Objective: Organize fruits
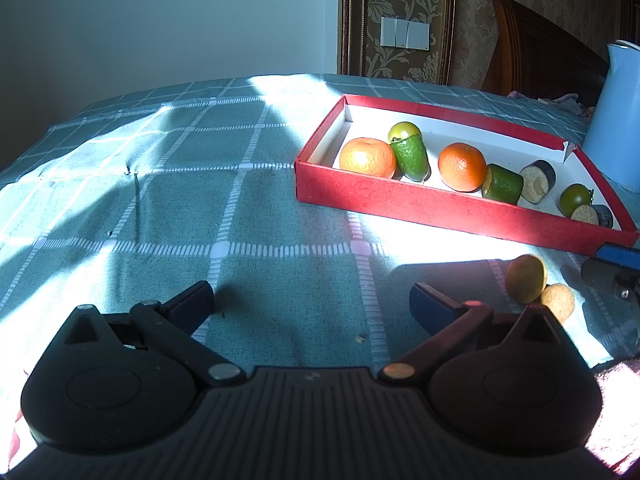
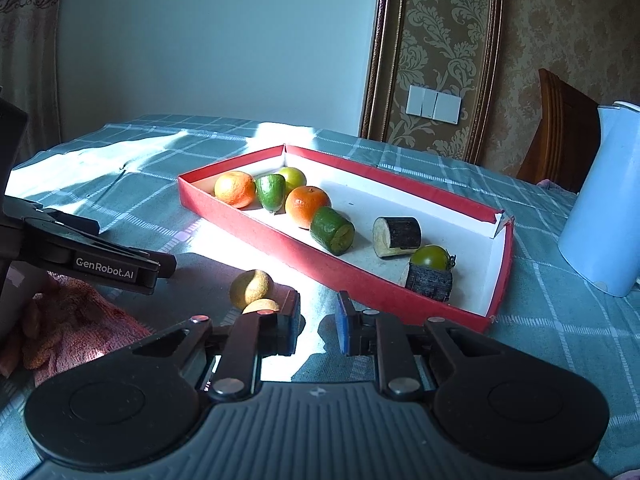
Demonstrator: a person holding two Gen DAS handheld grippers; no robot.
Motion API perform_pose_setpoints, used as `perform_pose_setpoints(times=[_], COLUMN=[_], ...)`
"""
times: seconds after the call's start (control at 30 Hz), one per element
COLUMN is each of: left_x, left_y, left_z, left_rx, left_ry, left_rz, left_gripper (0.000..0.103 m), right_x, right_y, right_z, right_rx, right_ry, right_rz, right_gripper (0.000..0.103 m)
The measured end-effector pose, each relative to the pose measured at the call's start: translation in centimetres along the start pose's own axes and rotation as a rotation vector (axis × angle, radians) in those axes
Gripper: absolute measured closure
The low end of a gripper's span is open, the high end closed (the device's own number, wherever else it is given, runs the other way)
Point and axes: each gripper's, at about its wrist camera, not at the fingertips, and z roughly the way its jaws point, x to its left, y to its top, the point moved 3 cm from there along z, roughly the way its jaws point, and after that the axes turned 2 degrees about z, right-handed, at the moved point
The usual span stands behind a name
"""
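While the left hand-held gripper (image 1: 312,304) sits released over bare desk (image 1: 240,200), the right hand-held gripper (image 2: 318,320) is clenched on nothing. Red tray (image 2: 256,228) at 12 o'clock holds the oranges (image 2: 235,189), green and dark pieces; two yellow pieces (image 2: 252,288) lie outside, 10 o'clock off its fingers.

I can't see all of the tall pale blue plastic jug (image 1: 616,120); the picture's edge cuts it off.
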Motion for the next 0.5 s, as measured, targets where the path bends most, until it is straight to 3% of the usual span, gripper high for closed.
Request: perform_pose_setpoints(times=[0.2, 0.4, 0.5], left_x=[0.0, 0.0, 0.0], left_y=[0.0, 0.0, 0.0], left_z=[0.0, 0.0, 0.1], left_rx=[0.000, 0.000, 0.000], left_ry=[0.000, 0.000, 0.000], left_rz=[0.000, 0.000, 0.000], left_gripper=[0.000, 0.000, 0.000], right_x=[0.0, -1.1, -1.1], right_y=[0.2, 0.0, 0.1], right_z=[0.0, -0.2, -0.2], right_rx=[0.003, 0.020, 0.026], right_ry=[-0.001, 0.065, 0.090], right_rz=[-0.013, 0.065, 0.069], right_gripper=[0.084, 0.083, 0.077])
